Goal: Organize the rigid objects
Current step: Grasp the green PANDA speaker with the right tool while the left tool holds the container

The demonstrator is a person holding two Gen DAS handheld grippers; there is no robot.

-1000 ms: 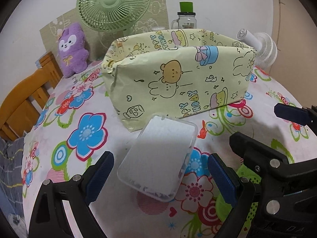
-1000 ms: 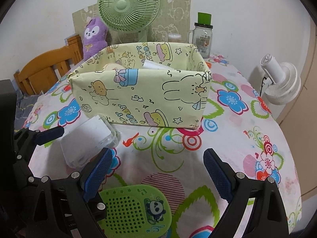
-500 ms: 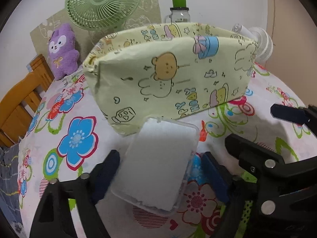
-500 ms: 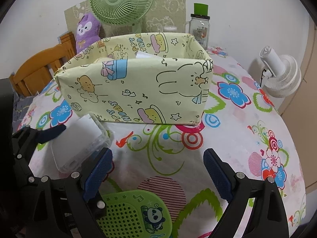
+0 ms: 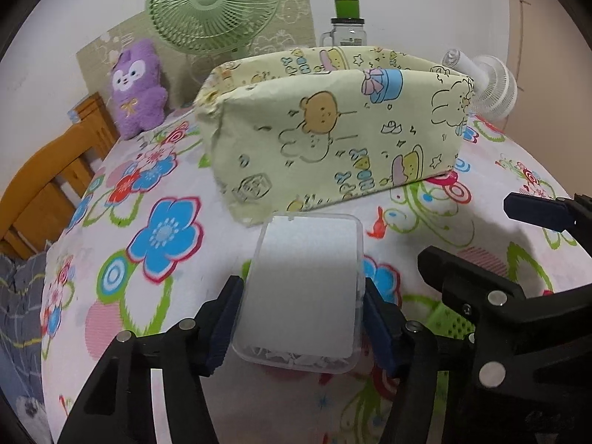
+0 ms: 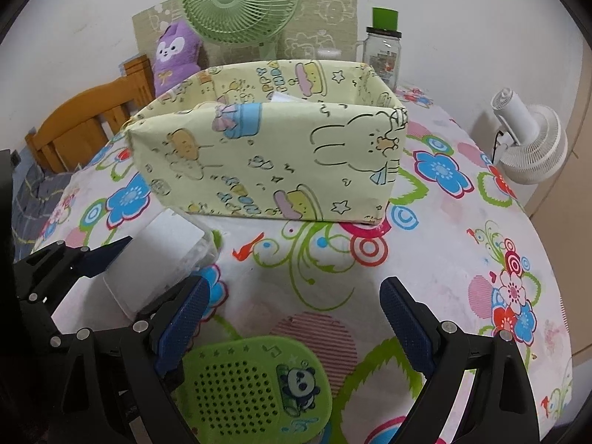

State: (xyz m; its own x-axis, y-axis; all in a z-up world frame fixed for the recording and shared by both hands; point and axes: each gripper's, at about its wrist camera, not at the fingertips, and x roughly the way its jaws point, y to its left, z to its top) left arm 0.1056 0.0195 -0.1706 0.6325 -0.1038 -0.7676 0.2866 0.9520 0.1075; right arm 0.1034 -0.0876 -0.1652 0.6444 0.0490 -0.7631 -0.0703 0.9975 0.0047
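The clear plastic box [image 5: 303, 288] with a white sheet filling its top sits on the table [image 5: 259, 399], just in front of the near wall of the yellow cartoon-print bin [image 5: 333, 140]. The left tongs [image 5: 301, 323] are clamped on it, one blue pad [image 5: 225, 327] against each long side. Bits of white material show through its near edge; what they are I cannot tell. From the right side the same box [image 6: 162, 259] shows beside the bin's [image 6: 273, 162] front left corner.

The bin is open at the top, and a pale, flat thing [image 6: 283, 98] pokes up inside it; the rest of its inside is hidden.

The right tongs [image 6: 294, 322] stand wide apart, holding nothing, above a green perforated gadget [image 6: 255, 388] with a panda sticker lying on the flowered cloth.

Further off I count two fans, a green one [image 6: 240, 0] behind the bin and a white one [image 6: 532, 140] at the table's right edge, one purple plush toy [image 6: 174, 55], one glass jar with a green lid [image 6: 383, 51], and one wooden chair [image 6: 88, 122].
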